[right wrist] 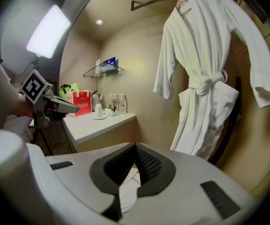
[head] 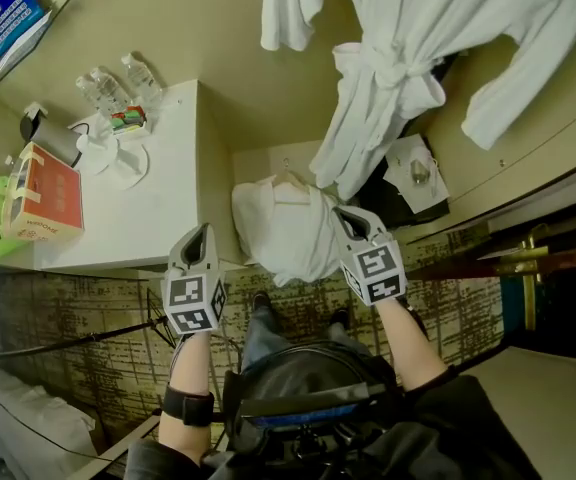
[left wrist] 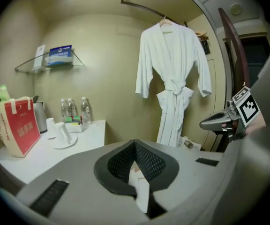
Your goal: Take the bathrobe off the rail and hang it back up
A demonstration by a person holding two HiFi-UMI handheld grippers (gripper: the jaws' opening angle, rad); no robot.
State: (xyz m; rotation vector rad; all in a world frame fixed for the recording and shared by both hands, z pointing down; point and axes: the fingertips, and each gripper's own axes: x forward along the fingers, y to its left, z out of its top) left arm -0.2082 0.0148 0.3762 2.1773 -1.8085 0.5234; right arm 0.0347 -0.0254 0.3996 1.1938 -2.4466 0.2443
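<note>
A white bathrobe (head: 408, 58) hangs by a wooden hanger (left wrist: 165, 21) from the dark rail (left wrist: 142, 6), with its belt tied at the waist. It also fills the right side of the right gripper view, the bathrobe (right wrist: 205, 78) under the rail (right wrist: 153, 3). My left gripper (head: 200, 230) and right gripper (head: 346, 213) are held low in front of me, apart from the robe, both shut with nothing in them. Between them, below the robe's hem, sits a second white cloth bundle (head: 283, 233) on a hanger.
A white counter (head: 158, 218) stands at the left with water bottles (head: 118, 83), cups and a red paper bag (head: 43, 203). A glass shelf holding a blue box (head: 8, 18) is on the wall. Dark furniture (head: 528, 258) lies to the right, and patterned carpet underfoot.
</note>
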